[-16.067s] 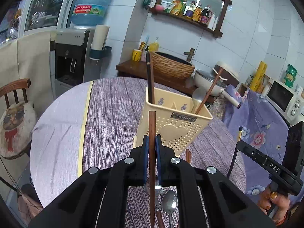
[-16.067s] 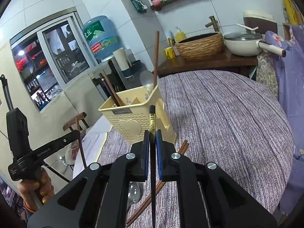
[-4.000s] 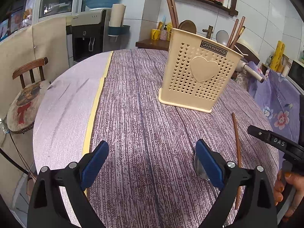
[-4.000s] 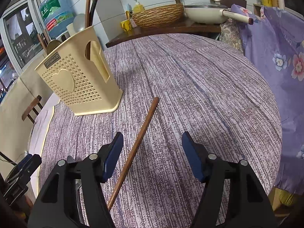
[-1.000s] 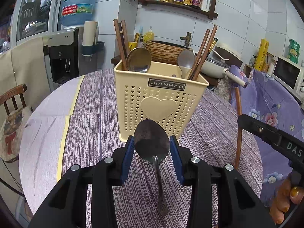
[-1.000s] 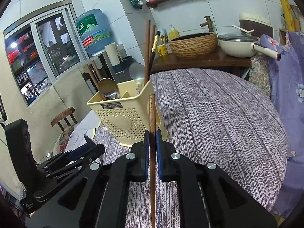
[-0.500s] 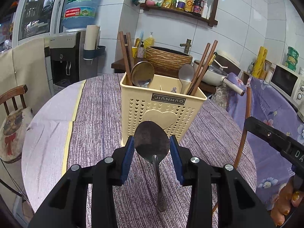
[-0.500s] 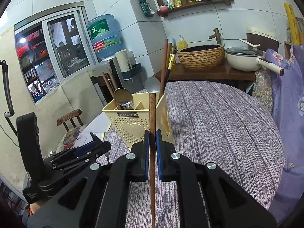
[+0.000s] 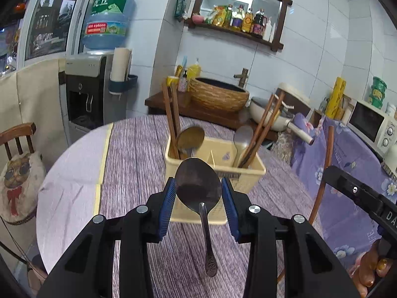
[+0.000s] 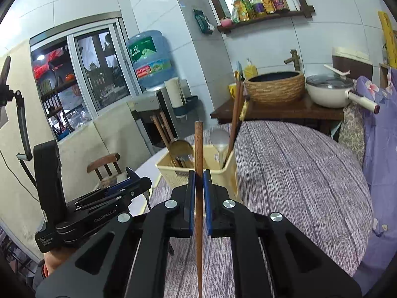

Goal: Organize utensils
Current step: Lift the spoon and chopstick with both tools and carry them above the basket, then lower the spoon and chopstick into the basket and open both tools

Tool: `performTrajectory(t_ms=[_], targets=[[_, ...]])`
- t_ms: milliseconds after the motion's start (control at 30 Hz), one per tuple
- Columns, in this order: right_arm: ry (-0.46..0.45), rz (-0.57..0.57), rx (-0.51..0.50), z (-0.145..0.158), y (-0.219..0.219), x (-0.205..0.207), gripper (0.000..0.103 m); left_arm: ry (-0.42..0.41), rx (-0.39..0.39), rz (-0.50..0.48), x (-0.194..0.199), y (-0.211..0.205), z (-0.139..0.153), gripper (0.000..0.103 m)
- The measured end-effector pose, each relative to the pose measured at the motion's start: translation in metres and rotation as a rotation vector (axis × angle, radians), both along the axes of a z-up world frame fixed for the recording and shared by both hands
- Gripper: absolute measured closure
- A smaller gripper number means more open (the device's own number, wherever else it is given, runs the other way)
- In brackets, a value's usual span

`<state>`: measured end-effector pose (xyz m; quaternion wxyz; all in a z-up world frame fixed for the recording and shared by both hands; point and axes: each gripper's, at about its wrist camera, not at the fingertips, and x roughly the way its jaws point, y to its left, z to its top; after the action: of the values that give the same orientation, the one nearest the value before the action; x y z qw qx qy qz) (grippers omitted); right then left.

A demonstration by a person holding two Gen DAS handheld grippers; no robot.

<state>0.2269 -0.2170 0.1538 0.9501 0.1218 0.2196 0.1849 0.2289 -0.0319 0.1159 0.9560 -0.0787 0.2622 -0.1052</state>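
Holding: left gripper (image 9: 198,193) clamps a metal spoon (image 9: 198,186) by its bowl; right gripper (image 10: 198,193) pinches a wooden chopstick (image 10: 198,164) upright.
Room: bare tablecloth (image 10: 297,173) right of the utensil caddy (image 9: 250,171).
Obstacles: chopsticks and spoons already stand in its compartments.

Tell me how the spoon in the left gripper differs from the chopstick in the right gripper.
The spoon is shiny metal; the chopstick is brown wood. The spoon's broad bowl spreads the left gripper; the slim chopstick leaves the right gripper nearly shut. Both are held upright before the utensil holder.
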Motion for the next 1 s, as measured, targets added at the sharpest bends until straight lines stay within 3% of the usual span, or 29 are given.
performTrajectory(t_ms=[300,433,500,600,767,1000], targets=[[-0.237,-0.073,0.017,0.08,0.008,0.019,0.096,-0.183,-0.014,0.073,0.028,0.005,0.078,0.065],[-0.357,-0.136,-0.007,0.112,0.02,0.036,0.096,-0.247,0.002,0.109,0.045,0.0,0.098,0.065],[-0.374,-0.154,-0.026,0.117,0.027,0.047,0.096,-0.254,0.012,0.118,0.055,-0.005,0.098,0.065],[-0.391,-0.187,-0.064,0.108,0.039,0.066,0.095,-0.249,0.044,0.134,0.068,-0.01,0.087,0.065],[-0.347,-0.212,-0.085,0.072,0.047,0.091,0.095,-0.19,0.039,0.127,0.076,-0.009,0.055,0.065],[-0.288,-0.2,-0.132,0.023,0.053,0.095,0.095,-0.153,0.055,0.097,0.069,-0.011,0.024,0.065]])
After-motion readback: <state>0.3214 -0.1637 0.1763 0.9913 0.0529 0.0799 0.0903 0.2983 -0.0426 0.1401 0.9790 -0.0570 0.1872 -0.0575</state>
